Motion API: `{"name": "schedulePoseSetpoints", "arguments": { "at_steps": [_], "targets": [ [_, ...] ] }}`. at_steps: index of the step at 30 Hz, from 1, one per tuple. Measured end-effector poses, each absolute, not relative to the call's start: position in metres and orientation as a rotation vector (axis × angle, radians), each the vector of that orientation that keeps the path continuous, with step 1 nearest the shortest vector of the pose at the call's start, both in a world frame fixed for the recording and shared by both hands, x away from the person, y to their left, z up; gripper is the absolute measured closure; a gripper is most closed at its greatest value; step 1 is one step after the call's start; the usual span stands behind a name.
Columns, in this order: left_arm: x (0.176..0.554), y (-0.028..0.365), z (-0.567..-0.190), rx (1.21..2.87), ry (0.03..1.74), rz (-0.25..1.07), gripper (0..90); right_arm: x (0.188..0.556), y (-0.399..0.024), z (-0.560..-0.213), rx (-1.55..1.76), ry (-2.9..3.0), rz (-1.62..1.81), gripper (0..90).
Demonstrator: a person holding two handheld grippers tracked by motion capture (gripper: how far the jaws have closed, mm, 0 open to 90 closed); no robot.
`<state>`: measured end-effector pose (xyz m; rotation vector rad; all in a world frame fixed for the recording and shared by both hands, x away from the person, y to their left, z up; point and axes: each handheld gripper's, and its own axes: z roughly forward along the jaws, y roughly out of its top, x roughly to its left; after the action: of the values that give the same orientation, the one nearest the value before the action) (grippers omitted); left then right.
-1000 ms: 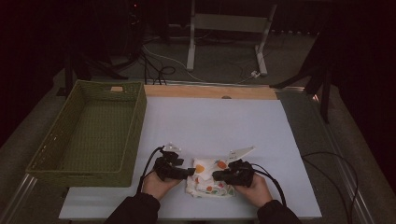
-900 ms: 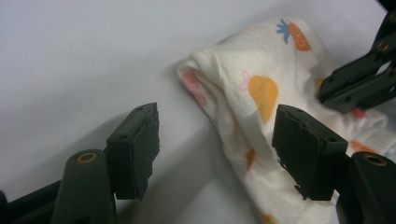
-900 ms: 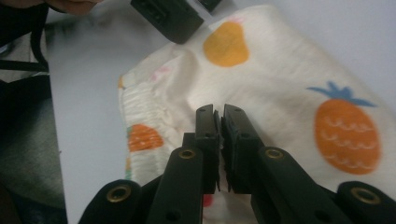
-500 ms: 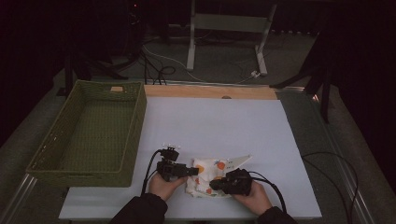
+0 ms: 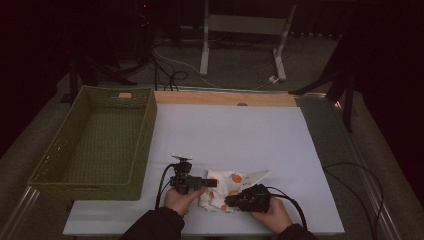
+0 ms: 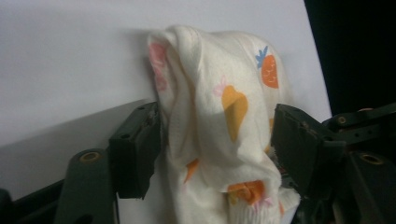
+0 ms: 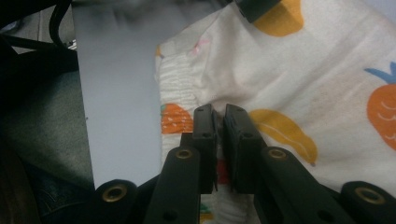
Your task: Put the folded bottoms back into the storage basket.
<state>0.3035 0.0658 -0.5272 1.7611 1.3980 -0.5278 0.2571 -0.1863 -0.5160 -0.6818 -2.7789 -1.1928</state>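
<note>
A small white garment [image 5: 225, 187] printed with orange fruit lies bunched near the front edge of the white table [image 5: 230, 130]. My left gripper [image 5: 210, 183] points right at its left side. In the left gripper view, a thick upright fold of the garment [image 6: 219, 116] fills the gap in my left gripper [image 6: 217, 140] and touches both pads, and the jaws have just been closing on it. My right gripper [image 5: 231, 201] comes in from the right at the garment's near edge. In the right gripper view, my right gripper [image 7: 218, 112] is pinched on the gathered hem of the garment [image 7: 303, 70].
A green woven basket [image 5: 145, 145] stands along the table's left side with nothing in it. A wooden strip [image 5: 225, 98] runs along the far edge. Cables [image 5: 350, 170] trail off the right side. White tabletop stretches beyond the garment.
The garment has been drawn together from a wider spread into a compact bunch. My right gripper has shifted toward the near edge. My left gripper has stayed about where it was.
</note>
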Motion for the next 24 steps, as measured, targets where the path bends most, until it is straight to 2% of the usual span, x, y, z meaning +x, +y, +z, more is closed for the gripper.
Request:
{"name": "schedulePoseSetpoints", "arguments": {
  "at_steps": [5, 9, 12, 18, 24],
  "targets": [
    [0.307, 0.056, -0.527, 1.782, 1.393, -0.588, 35.6, 0.256, -0.186, -0.516, -0.673, -2.786, -1.192, 82.6],
    [0.308, 0.045, -0.53, 1.802, 1.365, -0.651, 40.6, 0.256, -0.185, -0.516, -0.657, -2.791, -1.188, 82.3],
    [0.309, 0.044, -0.533, 1.8, 1.354, -0.669, 48.6, 0.255, -0.185, -0.516, -0.652, -2.795, -1.19, 82.1],
    [0.308, 0.037, -0.542, 1.845, 1.253, -0.678, 73.4, 0.254, -0.185, -0.516, -0.662, -2.788, -1.196, 79.5],
    [0.309, 0.042, -0.543, 1.825, 1.221, -0.666, 78.5, 0.256, -0.191, -0.513, -0.696, -2.807, -1.222, 68.8]
  ]
}}
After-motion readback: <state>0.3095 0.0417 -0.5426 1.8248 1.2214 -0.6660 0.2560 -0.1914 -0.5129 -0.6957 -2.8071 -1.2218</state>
